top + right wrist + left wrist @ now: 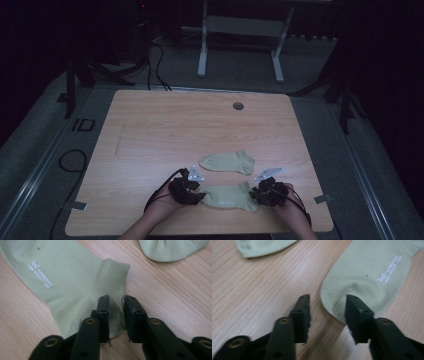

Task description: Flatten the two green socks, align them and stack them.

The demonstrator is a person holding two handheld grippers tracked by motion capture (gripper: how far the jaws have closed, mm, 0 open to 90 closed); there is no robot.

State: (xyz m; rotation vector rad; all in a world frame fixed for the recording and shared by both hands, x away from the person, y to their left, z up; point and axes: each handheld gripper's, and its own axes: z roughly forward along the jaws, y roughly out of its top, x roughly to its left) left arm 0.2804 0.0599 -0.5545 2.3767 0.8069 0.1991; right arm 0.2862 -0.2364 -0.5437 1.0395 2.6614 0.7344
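Evidently the item in hand is the near sock [229, 196], a pale green ankle sock lying flat on the tabletop [150, 130], close to the person's edge and just on the near side of the far sock [228, 162], its match, with a strip of bare wood between the two. Judged from its thin knit and limp lie, the near sock is very light, soft and wholly without stiffness; it will sag and fold wherever it is unsupported, is not fragile, and the cloth should give the pads fair friction. One end alone would leave the rest dangling, so a hold at both ends suits it best. Its long axis runs left to right across the high view, parallel to the far sock: the rounded toe points toward the left claw [199, 195], the ribbed cuff toward the right claw [254, 194]. White printed lettering faces up near mid-length. In the left gripper view the left claw [327, 305] stands released, one jaw on the bare wood beside the toe, the other over the toe's edge, with no pinch made. In the right gripper view the right claw [117, 307] is clenched on a raised fold of the cuff, the knit gathered between its jaws.
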